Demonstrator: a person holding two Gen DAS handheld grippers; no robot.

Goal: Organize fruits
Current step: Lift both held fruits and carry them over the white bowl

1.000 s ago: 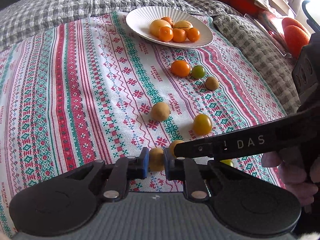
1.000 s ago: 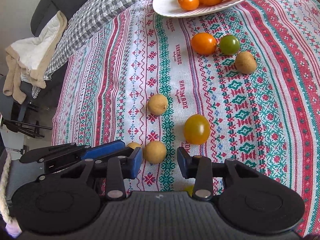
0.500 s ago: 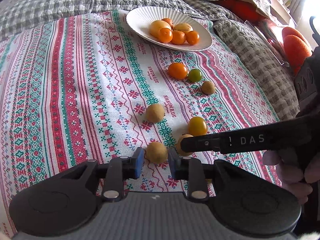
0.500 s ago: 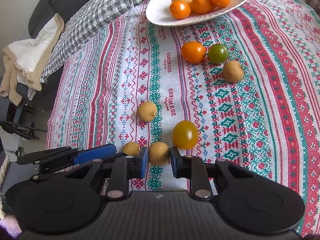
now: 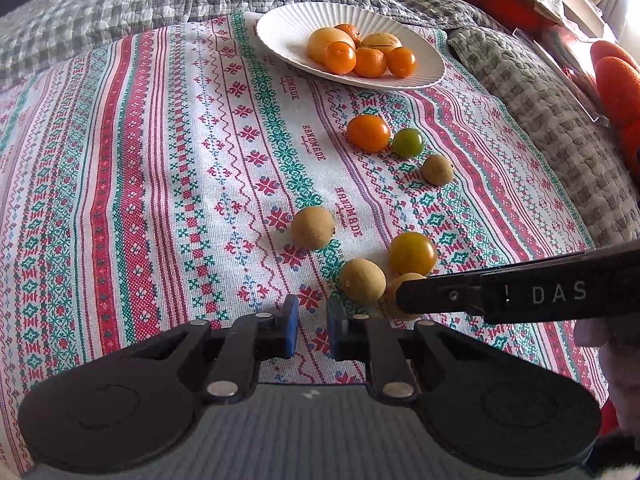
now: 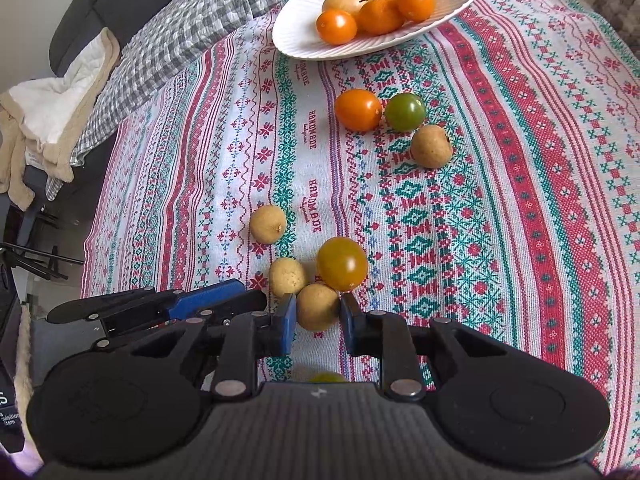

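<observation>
- So the left gripper [image 5: 313, 334] has let go of the little tan fruit it was clamped on a second ago. Its jaws have just been closing again and are now pulled in close with nothing between them, only cloth showing in the gap.
- That loose tan fruit [image 6: 287, 277] now sits on the striped cloth [image 5: 160, 160], just ahead of the left gripper's tips and right beside the yellow tomato [image 6: 342, 264].
- Meanwhile the right gripper [image 6: 318, 320], which was spread wide a second ago, is squeezed onto the held tan fruit [image 6: 317, 306], a pad on each side. It's down at cloth level, touching or nearly touching the yellow tomato.
- Nothing else has budged: one lone tan fruit [image 6: 267, 224] sits a bit further up, while the orange tomato [image 6: 358, 109], green tomato [image 6: 405, 111] and far tan fruit [image 6: 431, 146] huddle nearer the white plate [image 5: 280, 36], which already holds a pile of orange and yellow fruit.
- My read: the left hand is done with its piece and the right one is about to lift. Whether it's plate-bound or just grouping the tan ones, can't tell. Plenty is still loose, so early-to-mid task.
</observation>
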